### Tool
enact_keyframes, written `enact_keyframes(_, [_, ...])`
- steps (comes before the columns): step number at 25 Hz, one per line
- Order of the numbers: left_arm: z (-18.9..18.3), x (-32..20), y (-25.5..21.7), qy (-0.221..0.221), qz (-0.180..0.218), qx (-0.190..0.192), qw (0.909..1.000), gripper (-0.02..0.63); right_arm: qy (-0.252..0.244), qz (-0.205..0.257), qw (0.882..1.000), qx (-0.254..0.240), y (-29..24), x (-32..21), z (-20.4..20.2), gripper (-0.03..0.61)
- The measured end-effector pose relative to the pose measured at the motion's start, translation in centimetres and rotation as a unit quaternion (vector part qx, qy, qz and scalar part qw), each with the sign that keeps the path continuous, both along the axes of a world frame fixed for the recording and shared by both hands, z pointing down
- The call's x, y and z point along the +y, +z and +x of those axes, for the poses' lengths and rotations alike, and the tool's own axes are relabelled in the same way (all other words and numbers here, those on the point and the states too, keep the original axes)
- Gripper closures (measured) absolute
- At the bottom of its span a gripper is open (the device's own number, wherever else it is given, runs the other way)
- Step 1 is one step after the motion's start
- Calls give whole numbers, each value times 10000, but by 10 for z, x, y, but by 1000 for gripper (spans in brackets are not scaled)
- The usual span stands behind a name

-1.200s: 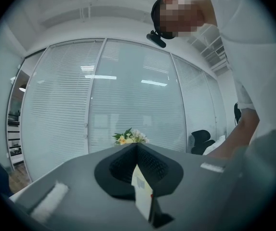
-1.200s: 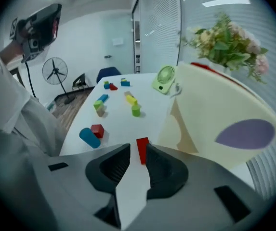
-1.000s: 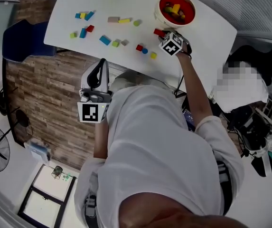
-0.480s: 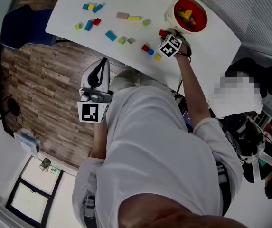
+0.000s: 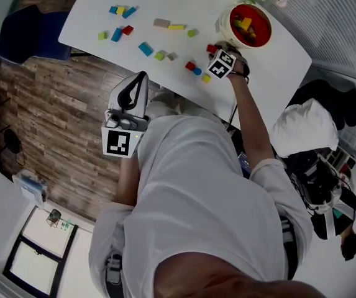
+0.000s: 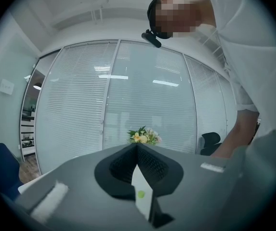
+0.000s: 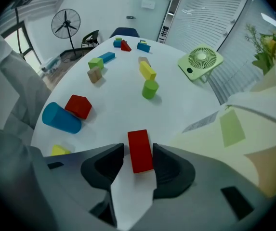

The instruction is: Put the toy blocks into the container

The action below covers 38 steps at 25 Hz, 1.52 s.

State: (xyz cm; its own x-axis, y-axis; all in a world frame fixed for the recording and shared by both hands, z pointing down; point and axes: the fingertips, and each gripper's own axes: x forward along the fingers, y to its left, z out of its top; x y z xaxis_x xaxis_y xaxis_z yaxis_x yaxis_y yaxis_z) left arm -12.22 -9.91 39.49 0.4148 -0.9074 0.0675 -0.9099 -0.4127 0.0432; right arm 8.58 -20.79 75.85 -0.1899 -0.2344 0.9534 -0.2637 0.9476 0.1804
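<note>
**Red block: grasp pending under right tool**

Item: red rectangular block (image 7: 139, 146), lying flat on the tabletop (image 7: 186, 109), near the red-lined bowl (image 5: 226, 25) that holds other blocks.
Right tool (image 7: 138, 154): pointing steeply down. Its jaws are apart and have just been opening, with the block between them, unclamped.
Left tool (image 6: 138, 150): jaws together, empty, held off the tabletop.
Step, as judged: grasping.
Next: close squarely on the block's long sides, lift, then carry it to the bowl.

Left gripper (image 6: 137, 153): held level beside the torso, jaws together, empty.
Right arm (image 5: 252, 123): stretched forward.
Right gripper (image 7: 138, 148): pointing steeply down; jaws just opened, standing apart around a red block (image 7: 140, 151).
</note>
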Motion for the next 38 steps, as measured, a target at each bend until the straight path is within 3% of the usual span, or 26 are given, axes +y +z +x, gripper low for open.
enact_keyframes(3, [-1,1,1,1,2,29,10000,618,197,-294,9993,-124,2,5,1,442])
enact_keyframes(9, [-2,5,3,13,-34,61,10000,618,777,-596,9943,-433,-2,8,1,445])
enact_keyframes(12, [-2,4,3,85,-9,29,10000,618,1189,-752,9861,-881,-8,13,3,445])
enact_keyframes(14, [0,1,2,156,27,19,9999,618,1608,-865,9730,-1410,-15,17,4,445])
enact_keyframes(16, [5,-4,3,274,68,11,9996,618,2109,-980,9486,-2146,-29,17,5,445])
enact_keyframes(19, [19,-12,1,551,152,25,9984,618,2806,-1021,8947,-3322,-59,16,13,446])
enact_keyframes(23, [41,-24,-6,979,256,17,9949,618,3302,-739,8300,-4434,-106,18,30,445])
enact_keyframes(25, [53,-30,-9,1190,322,31,9924,618,3515,-489,7895,-5008,-136,18,44,445])
enact_keyframes(28, [71,-37,-14,1488,433,80,9879,618,3785,-14,7190,-5829,-187,17,73,445])
enact_keyframes(30, [82,-40,-16,1658,465,117,9850,618,3860,373,6893,-6120,-217,12,95,446])
enact_keyframes(31, [86,-42,-17,1733,479,137,9836,618,3859,573,6844,-6160,-230,8,104,446])
enact_keyframes(33, [92,-43,-18,1852,490,186,9813,618,3794,954,6929,-6057,-249,-2,118,446])
enact_keyframes(35, [94,-43,-18,1931,469,226,9798,618,3709,1240,7207,-5724,-256,-16,126,446])
enact_keyframes(38, [91,-43,-18,1967,469,277,9790,618,3564,1432,7812,-4922,-249,-41,129,446])
